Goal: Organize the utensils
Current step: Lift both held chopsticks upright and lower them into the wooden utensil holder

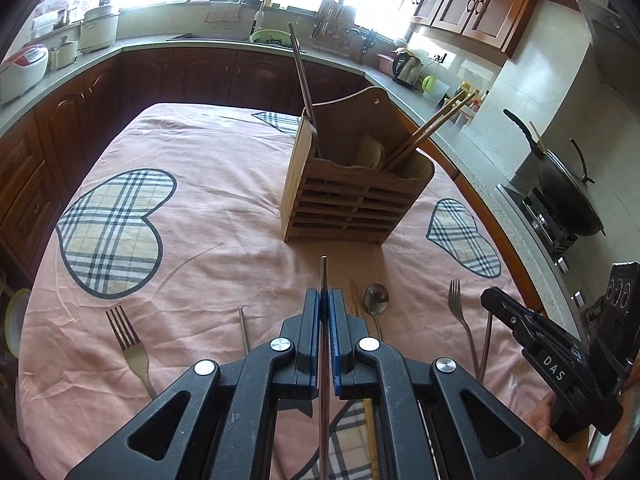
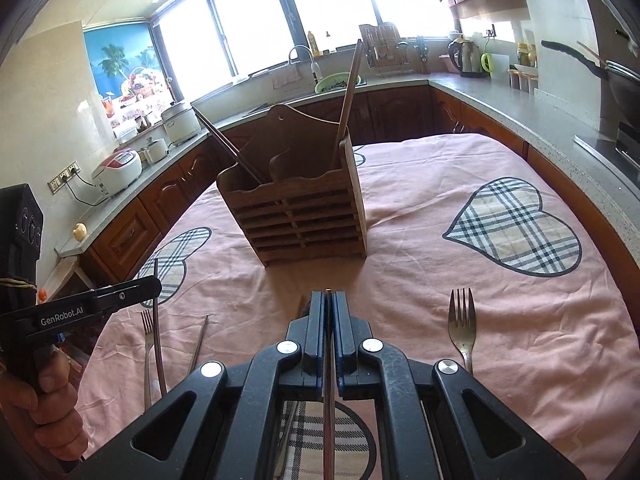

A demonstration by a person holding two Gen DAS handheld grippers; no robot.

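Left gripper (image 1: 325, 294) is clamped tight on a thin metal chopstick (image 1: 324, 276), whose tip pokes out ahead of the pads toward the wooden utensil holder (image 1: 352, 200). Right gripper (image 2: 328, 295) is pinched shut on a second metal chopstick (image 2: 329, 400), whose end barely shows past the pads. The holder stands upright mid-tabletop on the pink cloth with plaid hearts (image 1: 192, 184); a pair of wooden chopsticks (image 1: 432, 124) leans out of one compartment and a dark long handle (image 1: 302, 80) out of the other. On the cloth near the grippers lie a spoon (image 1: 375, 300), a fork (image 1: 130, 342) on the left, another fork (image 1: 458, 308) on the right, and a loose chopstick (image 1: 243, 330). The person's hand (image 2: 48, 412) grips the left handle. Kitchen counters ring the tabletop, with a wok (image 1: 568, 196) on the stove.
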